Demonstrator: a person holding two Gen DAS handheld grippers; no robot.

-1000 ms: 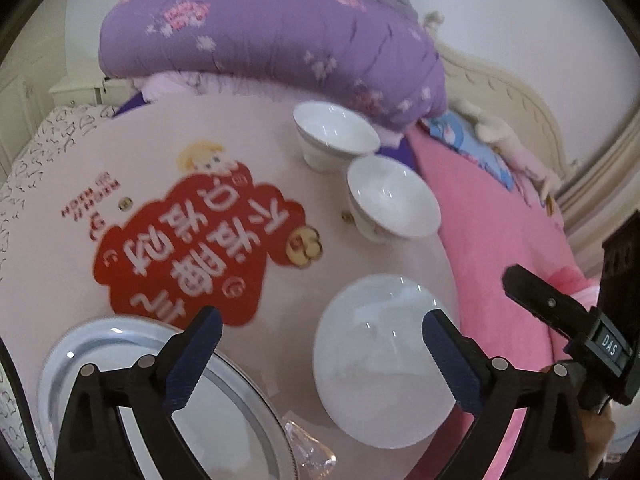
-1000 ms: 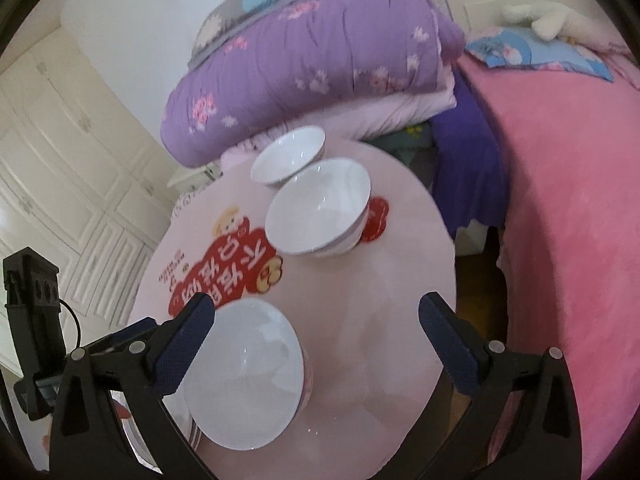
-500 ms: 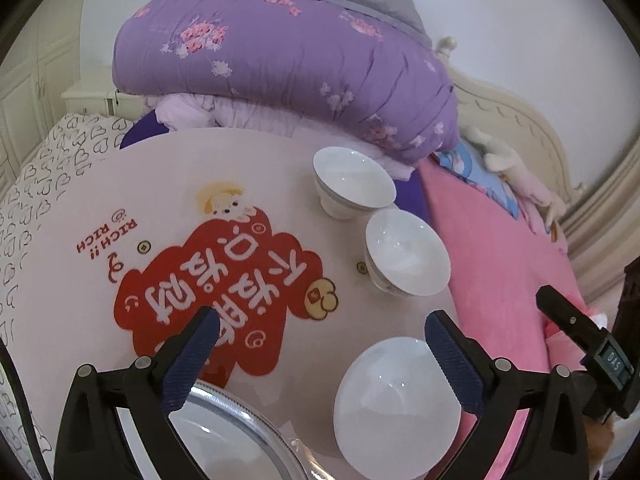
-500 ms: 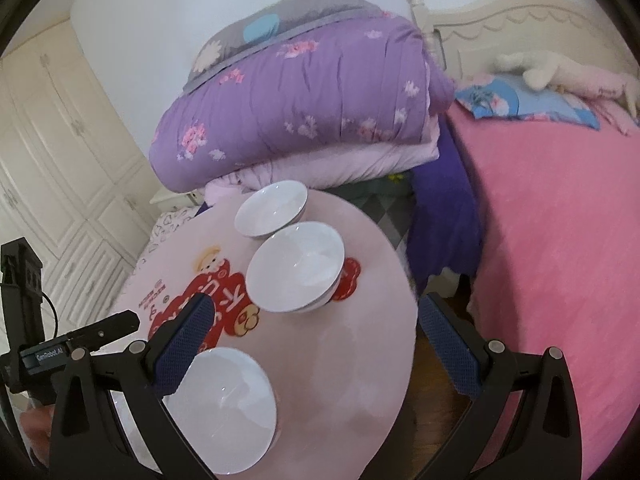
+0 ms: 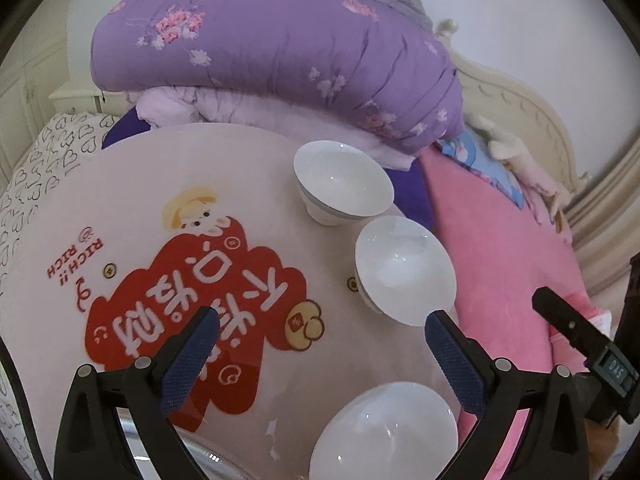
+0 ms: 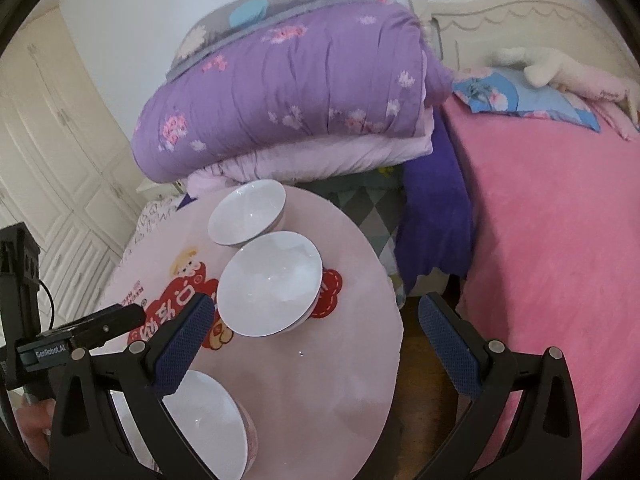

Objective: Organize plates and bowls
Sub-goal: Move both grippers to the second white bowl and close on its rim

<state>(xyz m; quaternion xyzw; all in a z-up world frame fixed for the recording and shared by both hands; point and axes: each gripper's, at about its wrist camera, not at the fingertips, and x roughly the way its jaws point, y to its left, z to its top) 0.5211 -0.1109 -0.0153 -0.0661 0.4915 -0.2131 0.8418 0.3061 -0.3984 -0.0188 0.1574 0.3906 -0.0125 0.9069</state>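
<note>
Bowls, three in number and all white, stand upright in a row along the right side of my round pink tabletop (image 5: 248, 168). Far bowl (image 5: 343, 181) sits nearest the folded purple quilt (image 5: 280, 52); middle bowl (image 5: 405, 270) stands just beside it, close to the tabletop edge; near bowl (image 5: 384, 434) lies well apart from the middle one, at the bottom of my left wrist view. A rim of a glass plate (image 5: 208, 458) shows at the lower edge of that view, behind my left tongs (image 5: 318, 342). Left tongs hover above the tabletop with both blue-padded fingers spread wide, nothing between them. Printed on the tabletop is a red cartoon decal (image 5: 192, 312) with white characters.

From my right wrist view the same row appears: far bowl (image 6: 247, 219), middle bowl (image 6: 269, 283), near bowl (image 6: 204, 426). My right tongs (image 6: 314, 344) are likewise spread wide and hold nothing; the left finger overlaps the near bowl's rim in the frame, though I cannot tell whether it touches. Beyond the tabletop lies a bed with a pink blanket (image 6: 552, 264), and white wardrobe doors (image 6: 48, 160) stand to the left
</note>
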